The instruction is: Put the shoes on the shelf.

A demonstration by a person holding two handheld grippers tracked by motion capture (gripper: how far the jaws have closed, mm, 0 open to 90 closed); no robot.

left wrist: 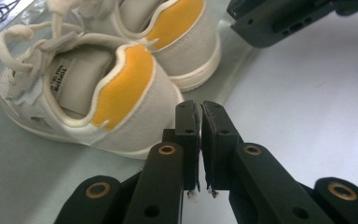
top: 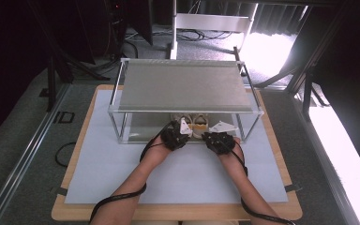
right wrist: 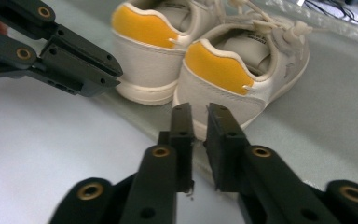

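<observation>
**Desk:** What is filling the frame, biggest first?

**Operator:** I am looking down on a wooden table (top: pixel 75 164) under a pale mat (top: pixel 122 173), with a two-level metal rack (top: pixel 187 86) standing at the far half. Its top shelf is hiding most of the lower level from above, so I am only catching a sliver of the shoes (top: pixel 194 123) there.

**Desk:** And the gripper views?

**Operator:** They are giving me what the overhead is not: a pair of cream shoes (left wrist: pixel 102 88) with yellow heel panels, sitting side by side on the rack's lower shelf, heels toward me. The toes and laces are running out of frame and blurring.

**Desk:** The grippers?

**Operator:** I am holding the left gripper (left wrist: pixel 200 116) just short of the nearer shoe's heel, jaws nearly pressed together with only a slit between, pinching nothing. The right gripper (right wrist: pixel 200 116) is standing just before the other heel (right wrist: pixel 219 70), jaws slightly parted, also bare. Whether either tip is touching a heel, I cannot tell.

**Desk:** Room to move?

**Operator:** The mat is lying open behind both hands; the rack posts are flanking them.
</observation>
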